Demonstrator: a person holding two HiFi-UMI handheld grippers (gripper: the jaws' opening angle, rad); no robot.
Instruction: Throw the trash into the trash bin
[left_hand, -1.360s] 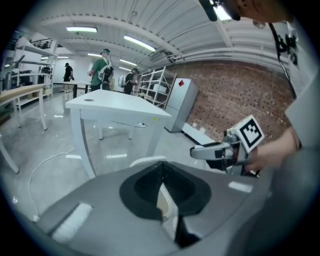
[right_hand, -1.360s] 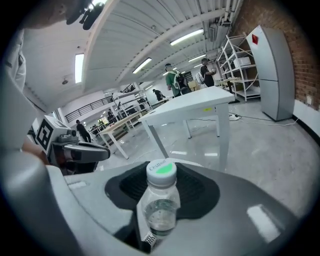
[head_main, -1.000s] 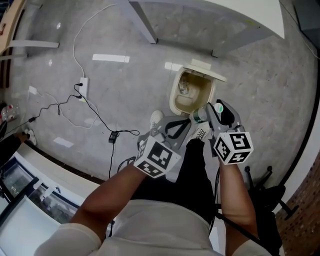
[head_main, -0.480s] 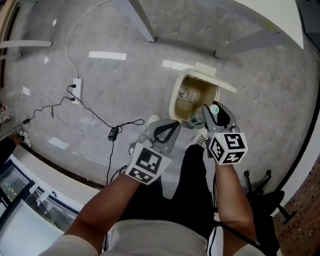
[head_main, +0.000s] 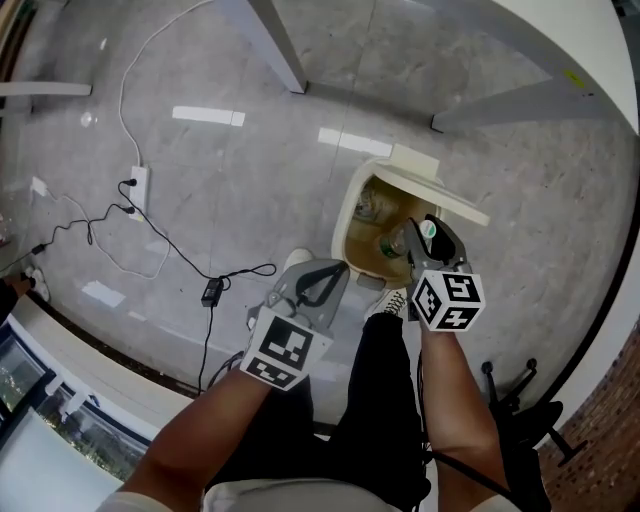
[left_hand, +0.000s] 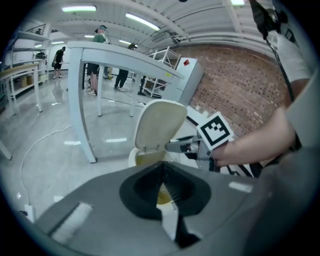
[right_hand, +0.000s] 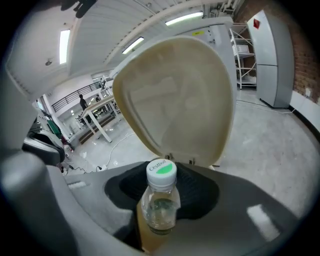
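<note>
**Bottle held over the open bin**

Your right gripper (head_main: 405, 240) has its jaws clamped on a clear plastic bottle with a white cap marked in green (right_hand: 159, 200). In the right gripper view the bottle stands upright between the jaws at bottom centre, cap uppermost.

In the head view the bottle (head_main: 393, 245) sits right of centre, over the open mouth of the cream plastic trash bin (head_main: 349, 212). The bin's lid (head_main: 432, 184) is swung up at its upper right edge. That same lid (right_hand: 175, 100) fills the middle of the right gripper view, just behind the cap.

Your left gripper (head_main: 325, 275) is at lower centre, just left of the bin. Its jaws are drawn together with nothing between them (left_hand: 162, 192).

A white power strip (head_main: 138, 182) lies on the grey floor (head_main: 230, 200) at the left, well apart from the bin.
</note>
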